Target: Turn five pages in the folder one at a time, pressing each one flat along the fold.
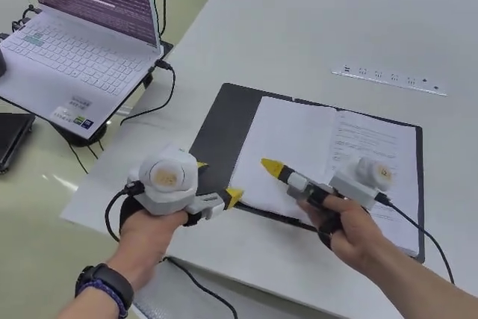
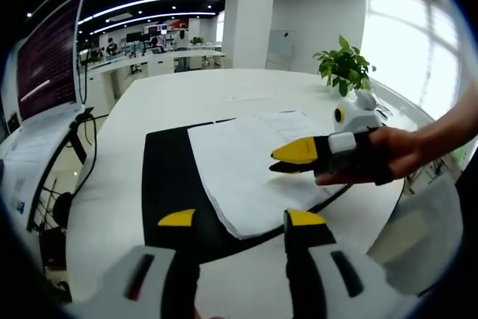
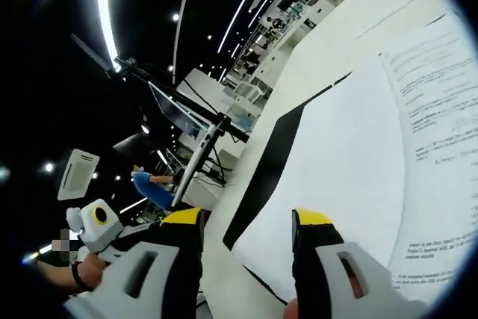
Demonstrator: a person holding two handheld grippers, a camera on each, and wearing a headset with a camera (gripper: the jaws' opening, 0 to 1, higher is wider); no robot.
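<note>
A black folder lies open on the white table, with a blank white page on its left half and a printed page on its right half. My right gripper hovers over the front part of the blank page, pointing left. Its own view shows the jaws open and empty above the blank page. My left gripper sits at the folder's front left corner. It is open and empty, aimed across the black cover toward the right gripper.
An open laptop stands on a stand at the far left, with cables running to the table's edge. A flat socket strip is set into the table behind the folder. A potted plant stands farther off.
</note>
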